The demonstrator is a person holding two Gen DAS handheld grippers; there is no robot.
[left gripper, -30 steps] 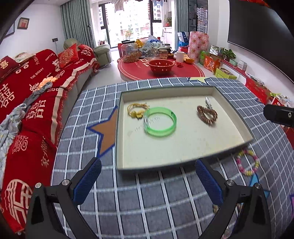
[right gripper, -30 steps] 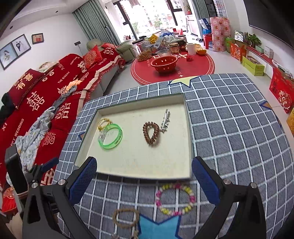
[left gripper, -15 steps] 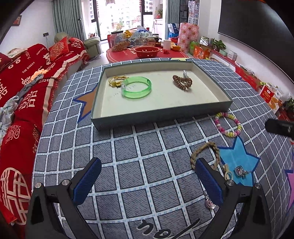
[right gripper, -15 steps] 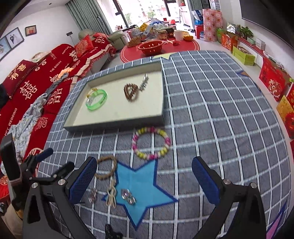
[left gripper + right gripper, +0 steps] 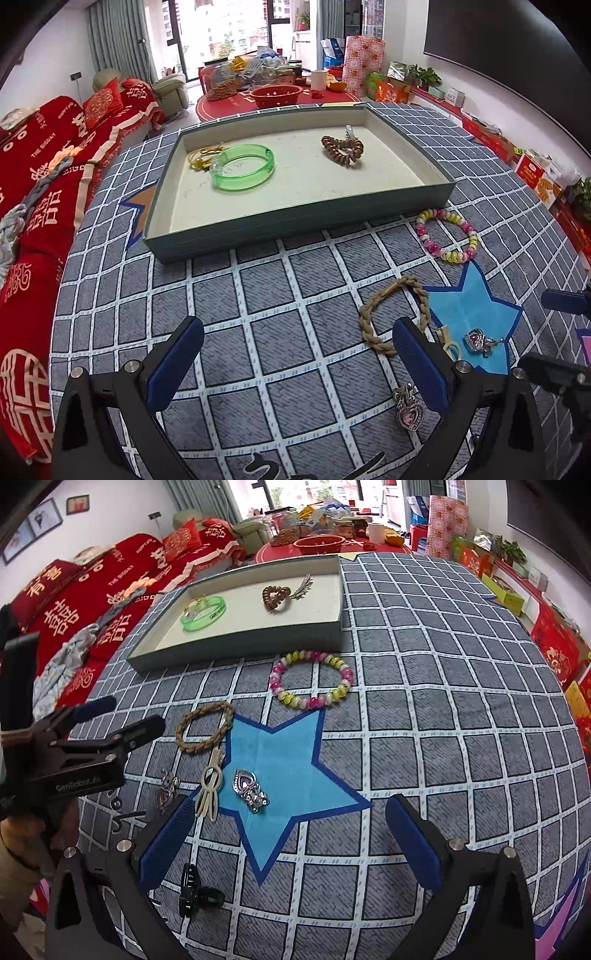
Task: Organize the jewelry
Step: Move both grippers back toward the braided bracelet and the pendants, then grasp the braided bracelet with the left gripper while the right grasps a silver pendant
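A shallow grey-green tray [image 5: 295, 229] holds a green bangle [image 5: 242, 168], a gold chain [image 5: 201, 155] and a brown bead bracelet [image 5: 341, 147] with a silver pin beside it. In front of the tray, on the checked cloth, lie a pink-and-yellow bead bracelet [image 5: 312, 679], a braided tan bracelet [image 5: 205, 727], a silver heart charm [image 5: 249, 788], a pink heart charm [image 5: 408, 408] and a black hair clip [image 5: 195, 891]. My left gripper [image 5: 297, 332] stands open and empty left of the braided bracelet. My right gripper [image 5: 290, 806] is open and empty over the blue star, close to the silver charm.
The round table's checked cloth [image 5: 443, 701] falls away at the right and near edges. A red-covered sofa [image 5: 40, 155] runs along the left. Behind the tray stands a low red table [image 5: 277, 96] crowded with bowls and jars. A hand holds the left gripper [image 5: 131, 714].
Both grippers have drawn back from the tray toward the near side of the table. The loose bracelets, charms and hair clip have come into view. Nothing was picked up.
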